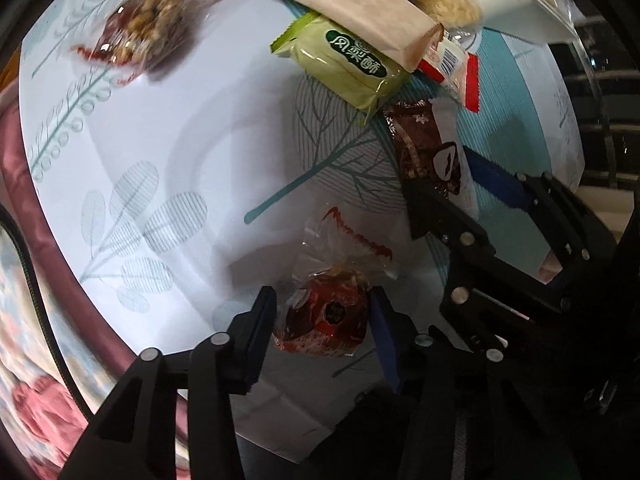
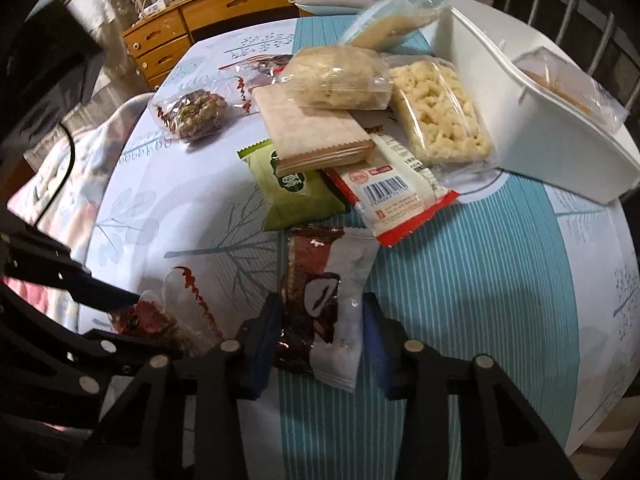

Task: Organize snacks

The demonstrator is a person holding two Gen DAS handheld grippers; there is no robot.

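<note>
My left gripper [image 1: 322, 326] is open, its fingers on either side of a red-wrapped snack in clear plastic [image 1: 324, 322] lying on the tablecloth; the snack also shows in the right wrist view [image 2: 148, 320]. My right gripper [image 2: 320, 336] is open around a brown and white chocolate snack packet [image 2: 320, 312], also seen in the left wrist view [image 1: 424, 148]. A white bin [image 2: 532, 120] at the back right holds one clear-wrapped snack [image 2: 560, 76].
A pile of snacks lies mid-table: a green packet [image 2: 292, 192], a tan wafer pack [image 2: 312, 132], a red and white packet [image 2: 396, 196], a rice crisp bar [image 2: 436, 112], a round bun [image 2: 340, 80]. A nut cluster bag [image 2: 192, 114] lies left. A wooden dresser [image 2: 168, 36] stands behind.
</note>
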